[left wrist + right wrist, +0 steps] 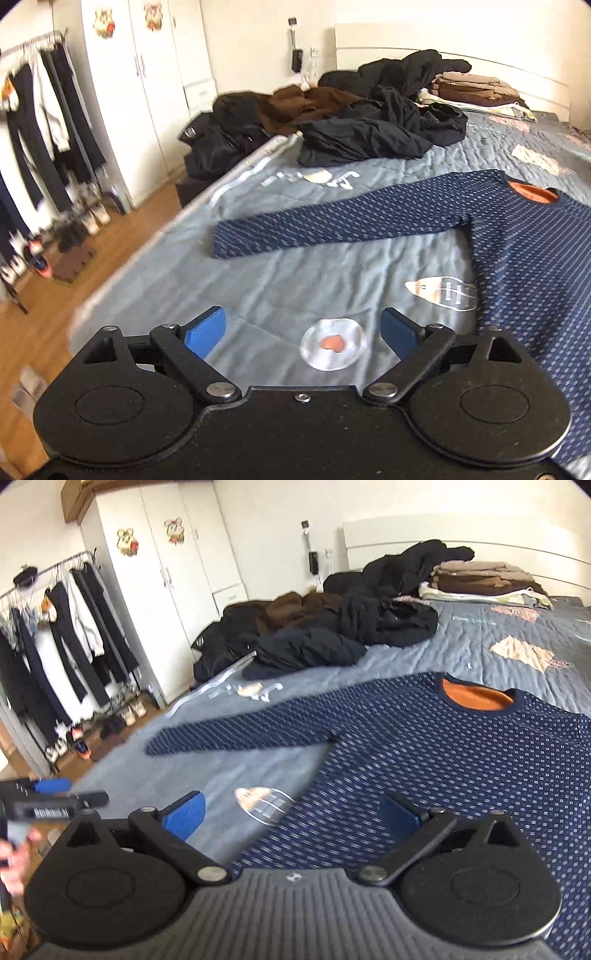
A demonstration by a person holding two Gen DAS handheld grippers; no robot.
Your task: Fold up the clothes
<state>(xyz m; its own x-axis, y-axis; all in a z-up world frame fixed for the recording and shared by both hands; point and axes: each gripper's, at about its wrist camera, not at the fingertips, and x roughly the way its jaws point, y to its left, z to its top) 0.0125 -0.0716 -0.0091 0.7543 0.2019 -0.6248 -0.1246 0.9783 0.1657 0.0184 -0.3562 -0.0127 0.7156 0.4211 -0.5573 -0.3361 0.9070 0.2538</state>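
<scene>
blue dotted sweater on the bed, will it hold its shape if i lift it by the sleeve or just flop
The blue dotted sweater lies flat and limp on the bedspread, so it would probably flop. Its long sleeve would likely dangle. The knit looks thick, so probably not slippery.

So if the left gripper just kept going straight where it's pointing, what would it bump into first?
Probably the grey bedspread, near its white round patch. The left gripper is open and empty, and the blue dotted sweater lies off to its right.

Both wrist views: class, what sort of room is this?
Most likely a bedroom: a bed with a headboard, a white wardrobe and a loaded clothes rail.
</scene>
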